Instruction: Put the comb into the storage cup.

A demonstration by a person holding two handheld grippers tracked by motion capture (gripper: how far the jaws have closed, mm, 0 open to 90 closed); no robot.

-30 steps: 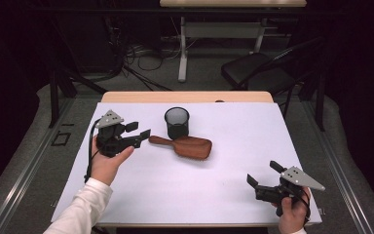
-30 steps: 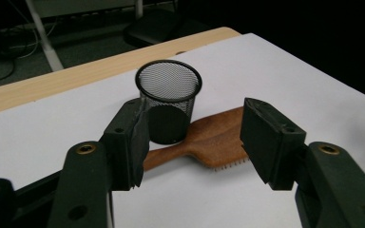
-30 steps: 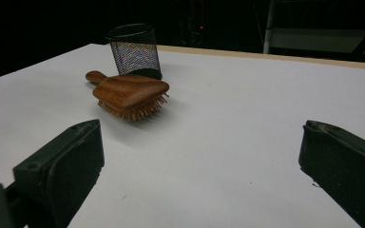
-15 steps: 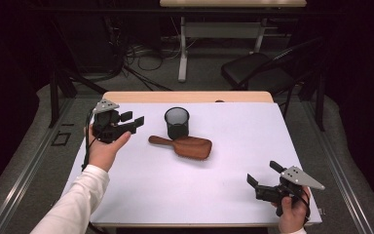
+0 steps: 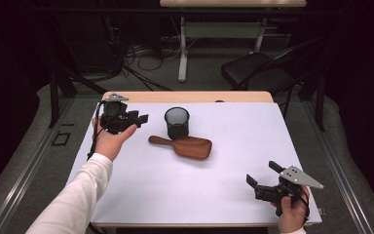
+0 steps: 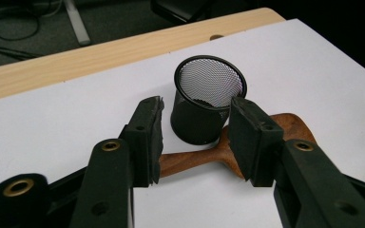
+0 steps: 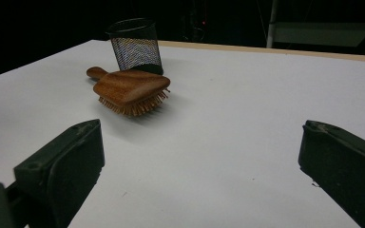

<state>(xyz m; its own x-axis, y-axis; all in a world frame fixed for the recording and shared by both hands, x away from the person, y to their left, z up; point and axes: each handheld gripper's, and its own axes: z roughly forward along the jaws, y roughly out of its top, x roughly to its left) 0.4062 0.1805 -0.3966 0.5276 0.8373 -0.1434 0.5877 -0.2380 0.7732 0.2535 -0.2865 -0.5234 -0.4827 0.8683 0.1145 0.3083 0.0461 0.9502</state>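
A wooden hairbrush [image 5: 187, 145] lies bristles down on the white table [image 5: 185, 195], its handle pointing left. Just behind it stands a black mesh cup [image 5: 177, 122], upright and empty. At the far left of the table, my left gripper [image 5: 140, 118] hovers and points right toward the cup. Its jaws have just been closing and stand partly open with nothing between them. In the left gripper view the cup [image 6: 208, 97] and brush handle [image 6: 195, 159] lie beyond the gripper [image 6: 197, 137]. My right gripper [image 5: 261, 173] rests open near the front right corner, well clear of the brush [image 7: 130, 90] and cup [image 7: 135, 45].
A bare wooden strip [image 5: 185, 96] runs along the table's far edge. Past it on the floor are a dark chair [image 5: 258, 70], a white desk leg [image 5: 182, 48] and loose cables [image 5: 141, 53]. The person's white left sleeve [image 5: 73, 200] comes in at bottom left.
The left gripper has drawn back from the brush handle toward the table's far left and risen a little, and its jaws have narrowed. The right gripper, brush and cup have stayed put.
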